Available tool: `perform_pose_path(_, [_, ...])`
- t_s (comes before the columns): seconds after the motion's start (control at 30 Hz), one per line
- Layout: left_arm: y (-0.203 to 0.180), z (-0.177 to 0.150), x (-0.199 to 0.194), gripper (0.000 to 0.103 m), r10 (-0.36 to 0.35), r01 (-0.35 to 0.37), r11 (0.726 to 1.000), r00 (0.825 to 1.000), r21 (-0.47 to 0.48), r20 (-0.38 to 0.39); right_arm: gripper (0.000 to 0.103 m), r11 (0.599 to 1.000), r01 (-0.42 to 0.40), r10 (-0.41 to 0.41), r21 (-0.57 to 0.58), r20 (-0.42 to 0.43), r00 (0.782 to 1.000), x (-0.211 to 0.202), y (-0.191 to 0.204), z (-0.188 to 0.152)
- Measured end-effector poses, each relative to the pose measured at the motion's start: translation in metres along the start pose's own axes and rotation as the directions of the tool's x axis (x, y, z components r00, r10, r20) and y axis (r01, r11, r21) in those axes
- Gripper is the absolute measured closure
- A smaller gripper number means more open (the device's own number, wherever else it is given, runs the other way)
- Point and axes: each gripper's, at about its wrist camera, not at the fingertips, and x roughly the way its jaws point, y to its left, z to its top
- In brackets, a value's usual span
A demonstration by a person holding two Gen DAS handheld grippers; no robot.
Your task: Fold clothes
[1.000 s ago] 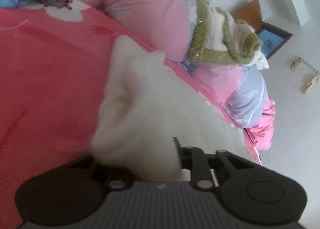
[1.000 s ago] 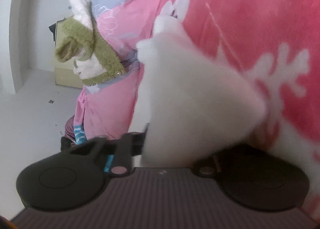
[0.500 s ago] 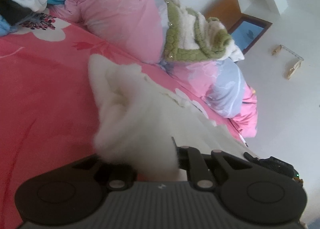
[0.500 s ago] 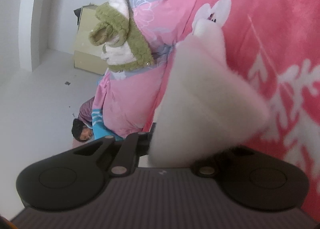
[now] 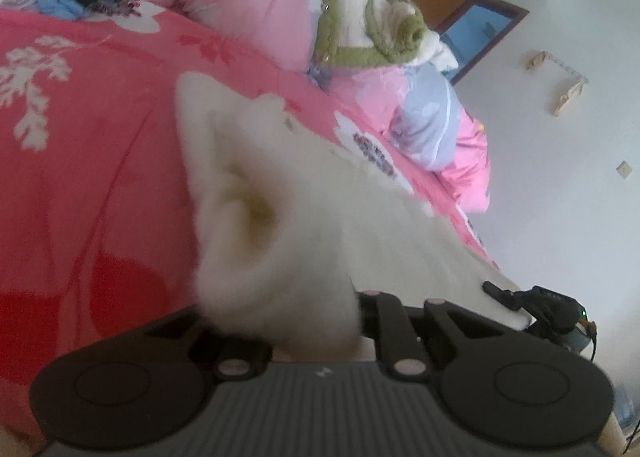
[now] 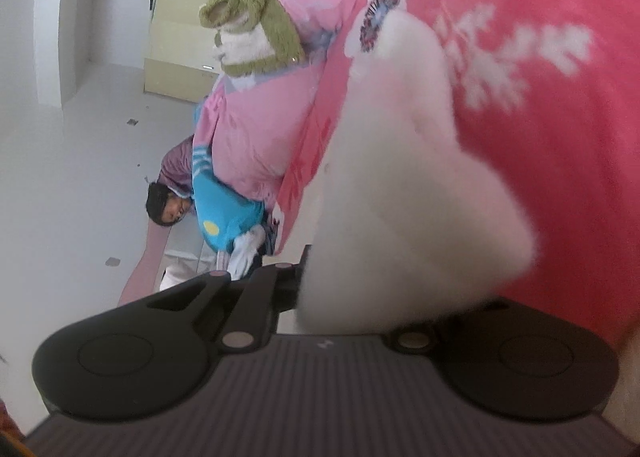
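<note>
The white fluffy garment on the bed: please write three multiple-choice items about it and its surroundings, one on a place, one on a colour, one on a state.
1. Where does the green-trimmed fleece jacket lie?
A. on the pink quilt
B. on the floor
C. inside the cabinet

2. What colour is the bedsheet under the white garment?
A. blue
B. red-pink with white flowers
C. plain grey

3. What is the state of the left hand-held gripper?
A. open, empty
B. shut on the white garment
C. out of view

Answers:
1 A, it sits on the pink quilt.
2 B, white flower prints show on it.
3 B, white fabric bunches between its fingers.
</note>
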Motion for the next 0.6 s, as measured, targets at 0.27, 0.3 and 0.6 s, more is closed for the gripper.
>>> perform_pose_path(0.27, [0.025, -0.005, -0.015, 0.036, -0.019, 0.014, 0.996, 0.998, -0.089, -0.058, 0.077, 0.985, 0.129, -0.125, 0.114, -0.039, 0.991, -0.003, -0.028, -0.003])
perform_pose_path(0.3, [0.028, -0.006, -0.018, 0.035, -0.024, 0.018, 0.995, 0.998, -0.097, -0.063, 0.075, 0.984, 0.131, -0.128, 0.122, -0.034, 0.991, -0.006, -0.029, -0.003])
perform_pose_path(0.6, [0.042, -0.007, -0.058, 0.030, 0.080, -0.084, 0.994, 0.995, -0.070, -0.054, 0.053, 0.970, 0.191, -0.202, 0.152, 0.059, 0.978, -0.049, -0.026, 0.003])
